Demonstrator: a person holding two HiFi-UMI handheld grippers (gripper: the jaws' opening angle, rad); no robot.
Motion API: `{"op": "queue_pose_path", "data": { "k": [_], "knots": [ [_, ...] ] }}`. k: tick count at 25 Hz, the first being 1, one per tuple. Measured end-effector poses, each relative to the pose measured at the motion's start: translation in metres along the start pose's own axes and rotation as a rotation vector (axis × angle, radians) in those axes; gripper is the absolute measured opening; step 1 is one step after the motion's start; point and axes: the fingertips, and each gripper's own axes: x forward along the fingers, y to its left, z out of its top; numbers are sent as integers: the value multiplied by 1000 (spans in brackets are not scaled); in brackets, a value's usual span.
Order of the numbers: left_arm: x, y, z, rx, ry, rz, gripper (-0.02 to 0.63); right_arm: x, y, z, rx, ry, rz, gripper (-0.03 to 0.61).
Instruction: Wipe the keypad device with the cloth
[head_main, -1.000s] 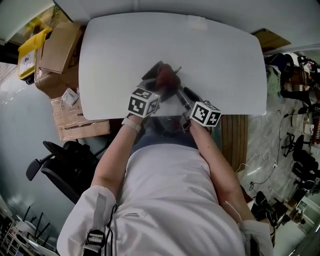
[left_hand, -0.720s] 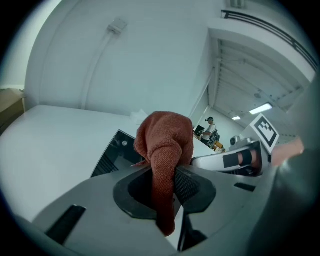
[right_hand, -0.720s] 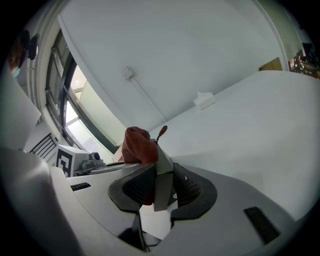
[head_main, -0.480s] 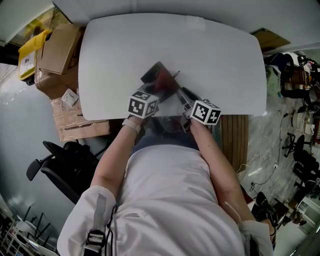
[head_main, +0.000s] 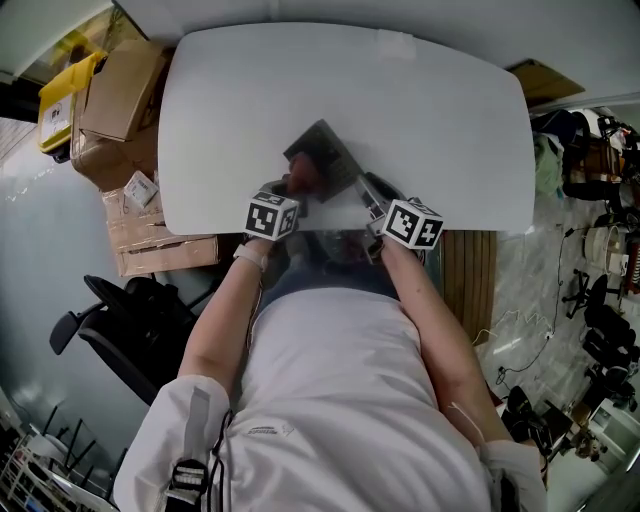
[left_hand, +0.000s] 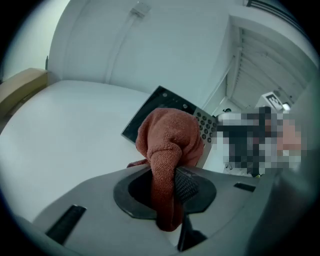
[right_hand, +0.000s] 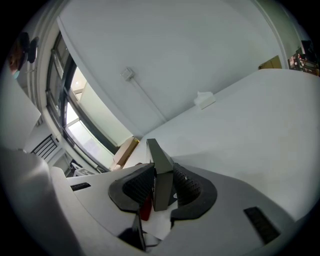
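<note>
Currently on the counter: the keypad device (head_main: 325, 155) is set askew near the front edge of the white counter (head_main: 430, 110), just ahead of both grippers.
Device face: in the left gripper view a dark panel is seen at the far left of the keypad device (left_hand: 150, 111), and rows of round keys (left_hand: 206, 125) at its right.
Left gripper: the left gripper (head_main: 290, 190) is closed on the cloth (head_main: 303, 178); in its own view the left gripper (left_hand: 167, 182) is seen with the rust-red cloth (left_hand: 170, 140) pinched between its pads.
Cloth against device: the bunched free end is pushed out ahead of the jaws and laid over the middle of the device face, between panel and keys.
Right gripper: the right gripper (head_main: 367, 192) is brought to the device's near right side; its jaws have just been closing, and the right gripper (right_hand: 161, 187) is seen clamped on the edge of the keypad device (right_hand: 161, 167).
Device from the right gripper: the slab is seen edge-on, running forward from between the pads over the counter (right_hand: 250, 130).
</note>
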Motion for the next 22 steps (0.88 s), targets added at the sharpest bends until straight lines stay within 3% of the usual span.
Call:
{"op": "queue_pose_path", "data": {
  "k": [7,15,22],
  "knots": [
    [-7,-2,-6,22,0,14,77,2,2,-1,-10,3,-3,123],
    [-20,-58,76,94,-189,-107,77,-9,-6,8,26,-57,-24,123],
    [0,-85,87,125,-166,-170,77,-23,-15,12,33,-81,-56,123]
  ]
}}
